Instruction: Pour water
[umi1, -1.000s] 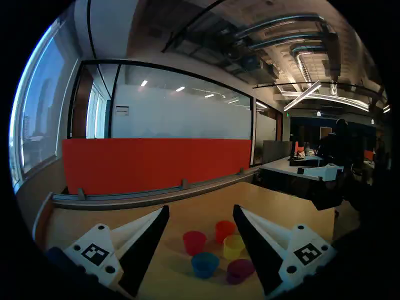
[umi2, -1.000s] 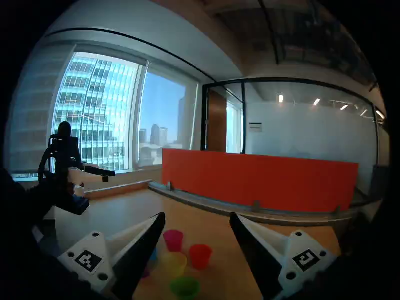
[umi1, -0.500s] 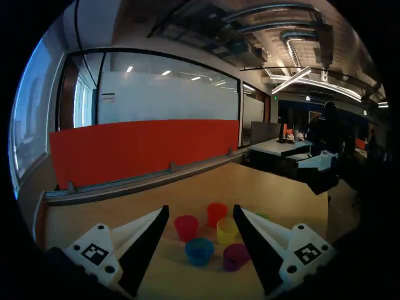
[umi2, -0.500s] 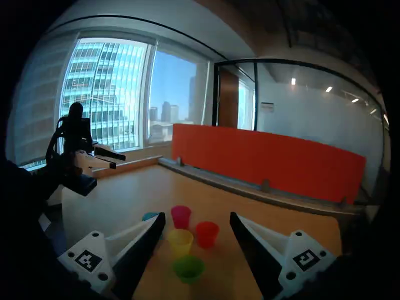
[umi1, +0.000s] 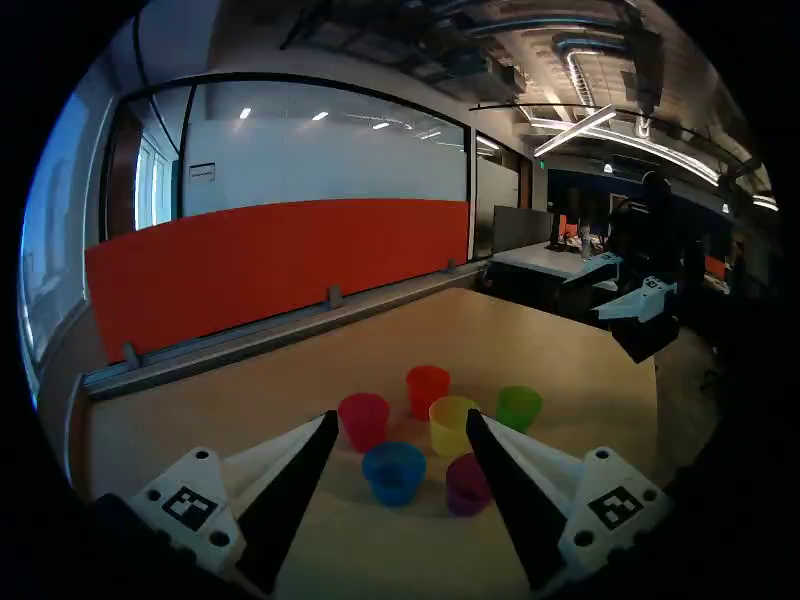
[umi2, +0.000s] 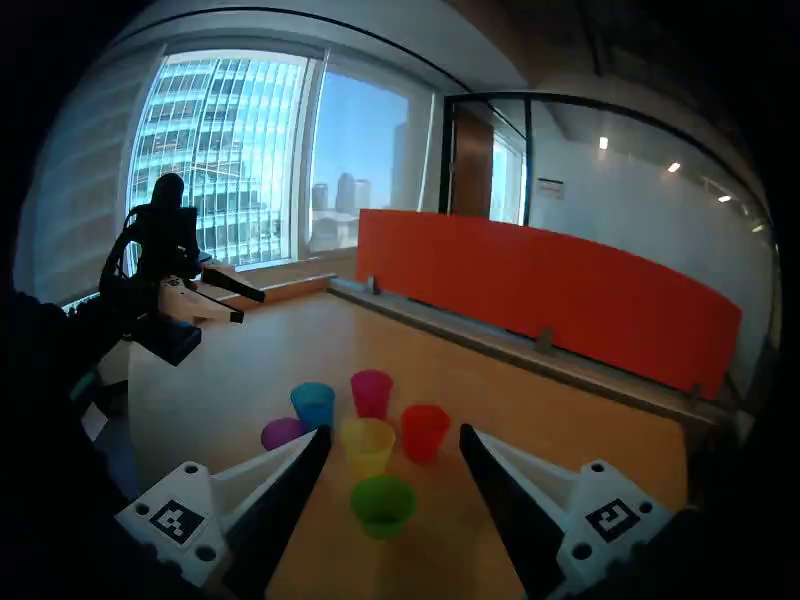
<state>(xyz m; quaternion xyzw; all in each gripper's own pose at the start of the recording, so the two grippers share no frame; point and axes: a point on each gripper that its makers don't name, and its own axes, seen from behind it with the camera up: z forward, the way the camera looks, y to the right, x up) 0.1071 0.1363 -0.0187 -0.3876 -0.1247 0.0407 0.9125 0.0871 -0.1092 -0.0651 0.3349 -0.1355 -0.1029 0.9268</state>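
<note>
Cups (umi1: 452, 425) — six, upright, clustered on worktop (umi1: 560, 350), framed btwn fingers in both views. Left gripper (umi1: 400, 414) fingers spread wide, gripping nothing, blue cup (umi1: 394, 472) nearest; right gripper (umi2: 392, 430) likewise — green cup (umi2: 383, 506) nearest.

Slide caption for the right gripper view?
Open right gripper faces six coloured cups clustered on a wooden table.

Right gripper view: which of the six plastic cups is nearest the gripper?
The green plastic cup: it stands alone in front, closest to the open right gripper; the yellow plastic cup and the other four sit behind it.
</note>
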